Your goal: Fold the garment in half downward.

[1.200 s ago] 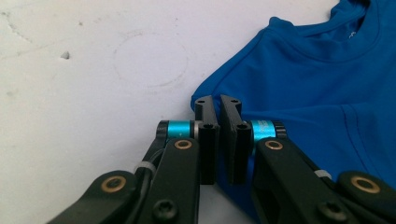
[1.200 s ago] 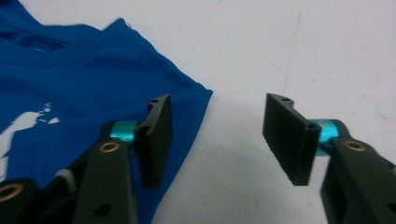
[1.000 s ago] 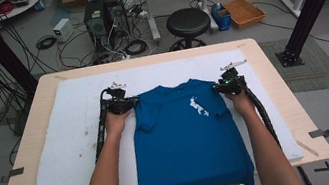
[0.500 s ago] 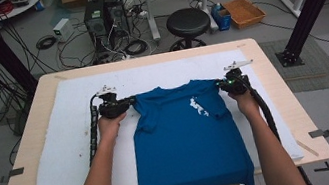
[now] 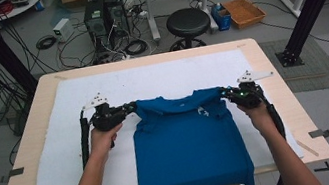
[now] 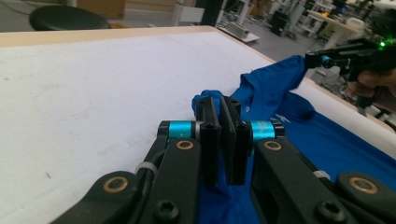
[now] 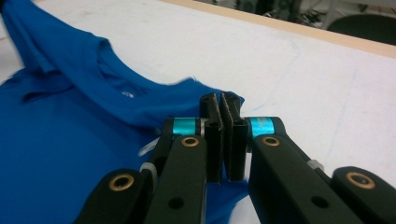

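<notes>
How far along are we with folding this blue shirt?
Done: both sleeves of the blue T-shirt look folded in, leaving a narrow body. In hand: the left claw and right claw are each shut on a shoulder corner, lifting the collar edge off the white mat. Left: probably folding the top down toward the hem, which hangs over the table's near edge.

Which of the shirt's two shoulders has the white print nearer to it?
The shoulder held by the right gripper: on the blue T-shirt, the white print lies on that half of the chest; the half toward the left gripper is plain blue.
</notes>
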The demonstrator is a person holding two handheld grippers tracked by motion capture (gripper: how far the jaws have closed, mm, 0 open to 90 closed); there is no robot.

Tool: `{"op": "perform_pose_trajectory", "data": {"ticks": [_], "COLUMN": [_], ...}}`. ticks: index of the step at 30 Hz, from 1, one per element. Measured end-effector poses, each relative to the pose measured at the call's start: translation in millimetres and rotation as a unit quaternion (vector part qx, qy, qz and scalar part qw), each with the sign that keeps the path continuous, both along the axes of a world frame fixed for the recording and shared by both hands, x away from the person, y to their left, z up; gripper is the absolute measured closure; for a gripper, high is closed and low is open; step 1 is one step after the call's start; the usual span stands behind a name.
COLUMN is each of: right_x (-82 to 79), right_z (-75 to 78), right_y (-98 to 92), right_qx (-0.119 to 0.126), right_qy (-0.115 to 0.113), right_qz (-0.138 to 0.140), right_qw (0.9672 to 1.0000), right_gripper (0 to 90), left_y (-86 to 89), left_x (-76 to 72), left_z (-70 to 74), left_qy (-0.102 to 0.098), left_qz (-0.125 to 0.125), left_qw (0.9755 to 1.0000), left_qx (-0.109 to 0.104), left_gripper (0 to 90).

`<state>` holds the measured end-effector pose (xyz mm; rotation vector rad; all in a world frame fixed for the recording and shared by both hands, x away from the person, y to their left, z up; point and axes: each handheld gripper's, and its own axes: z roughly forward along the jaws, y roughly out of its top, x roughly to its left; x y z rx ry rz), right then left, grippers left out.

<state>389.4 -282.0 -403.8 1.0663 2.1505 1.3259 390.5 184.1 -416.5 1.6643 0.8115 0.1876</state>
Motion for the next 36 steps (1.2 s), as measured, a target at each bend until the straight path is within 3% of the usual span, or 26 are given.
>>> {"op": "perform_pose_trajectory", "data": {"ticks": [7,13,18,21,28,29,31,32,33,34,36], "right_x": [-30.5,-57.3,-78.4,-89.3,-112.4,-113.7,-115.0,-115.6,-115.7,-115.4,-112.8], "right_z": [-3.7,-15.9,-21.9,-24.9,-29.8,-31.0,-32.6,-32.3,-30.7,-27.3,-17.3], "right_y": [-2.0,-12.4,-21.6,-27.2,-29.1,-28.6,-27.2,-26.7,-27.1,-28.2,-32.4], "right_qx": [-0.01,-0.011,-0.027,-0.03,-0.055,-0.06,-0.069,-0.07,-0.065,-0.055,-0.021], "right_qy": [0.005,0.023,0.038,0.044,0.061,0.063,0.071,0.072,0.072,0.07,0.058], "right_qz": [0.035,0.057,0.071,0.077,0.097,0.098,0.104,0.104,0.103,0.096,0.065], "right_qw": [0.9993,0.998,0.9964,0.9956,0.9919,0.9913,0.9896,0.9894,0.9899,0.9914,0.9959], "right_gripper": [88.6,88.6,88.9,89.0,89.0,88.9,88.8,88.0,79.5,65.4,50.1], "left_y": [3.2,7.6,12.5,13.8,13.6,13.4,14.7,15.6,17.5,19.3,22.5], "left_x": [-25.3,-46.7,-58.7,-67.3,-87.9,-89.0,-88.7,-87.6,-85.5,-83.5,-76.4], "left_z": [-5.4,-16.8,-17.8,-20.0,-28.4,-28.2,-26.1,-24.7,-22.9,-21.0,-16.4], "left_qy": [0.005,0.02,0.03,0.037,0.054,0.055,0.061,0.068,0.072,0.069,0.062], "left_qz": [-0.046,-0.08,-0.1,-0.112,-0.153,-0.155,-0.15,-0.135,-0.12,-0.097,-0.049], "left_qw": [0.9988,0.9953,0.9923,0.9897,0.9783,0.9775,0.979,0.982,0.9846,0.9881,0.9927], "left_qx": [0.016,0.051,0.067,0.082,0.129,0.132,0.124,0.113,0.105,0.097,0.091], "left_gripper": [86.2,86.2,86.2,86.1,86.1,86.0,81.1,71.1,59.7,53.1,43.6]}}
